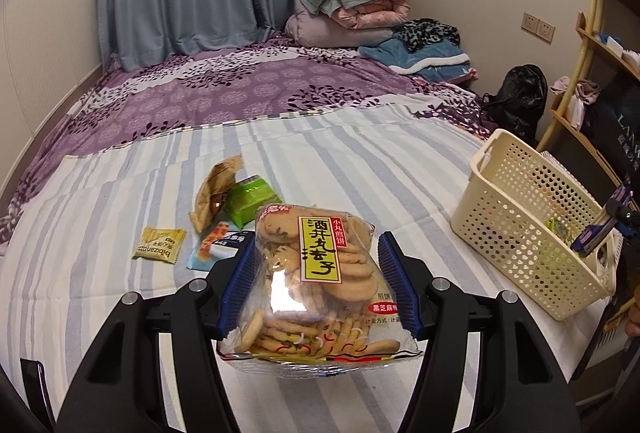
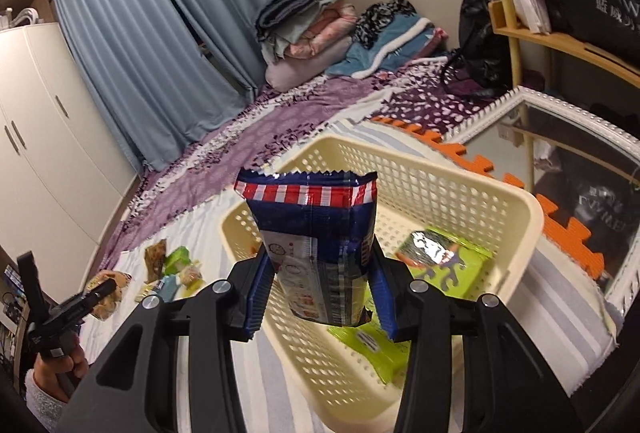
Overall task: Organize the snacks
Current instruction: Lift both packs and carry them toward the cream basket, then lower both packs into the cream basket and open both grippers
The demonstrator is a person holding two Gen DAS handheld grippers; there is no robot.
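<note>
My left gripper is shut on a clear bag of round crackers with a yellow label, held above the striped bed sheet. My right gripper is shut on a dark blue snack packet with a red-and-white striped top, held over the cream perforated basket. Two green packets lie inside the basket. The basket also shows in the left wrist view at the right, with the right gripper above it.
Loose snacks lie on the sheet: a brown packet, a green packet, a yellow packet, a light blue packet. Folded bedding is stacked at the far end. A mirror and shelf stand on the right.
</note>
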